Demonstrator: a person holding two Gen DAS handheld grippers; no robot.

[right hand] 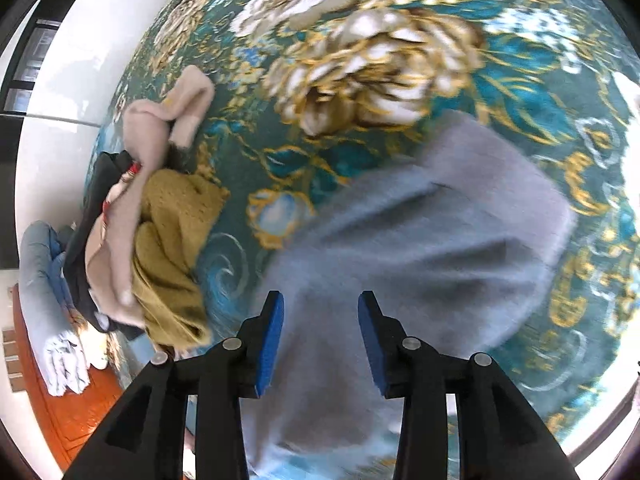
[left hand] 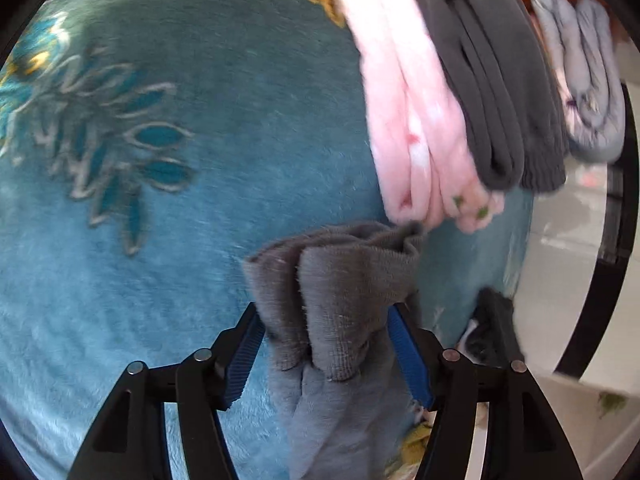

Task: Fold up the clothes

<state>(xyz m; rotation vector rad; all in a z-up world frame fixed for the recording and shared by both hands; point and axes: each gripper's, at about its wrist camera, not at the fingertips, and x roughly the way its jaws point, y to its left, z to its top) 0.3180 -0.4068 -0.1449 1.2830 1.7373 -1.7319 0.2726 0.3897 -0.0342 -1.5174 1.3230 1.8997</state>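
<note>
The left gripper (left hand: 326,334) pinches a bunched fold of the grey garment (left hand: 336,280) above the teal blanket (left hand: 160,240). The right gripper (right hand: 320,336) hovers over it, jaws apart and holding nothing.

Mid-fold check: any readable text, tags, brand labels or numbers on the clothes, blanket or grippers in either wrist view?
None: no readable text in either view.
Grey garment held in the left gripper: no tag or print visible.
Pink folded clothes: only small blurred motifs, no letters.
Floral blanket: pattern only.
Unfolded pile: a small red detail, too blurred to tell if it is text.
Right gripper: no markings.
</note>
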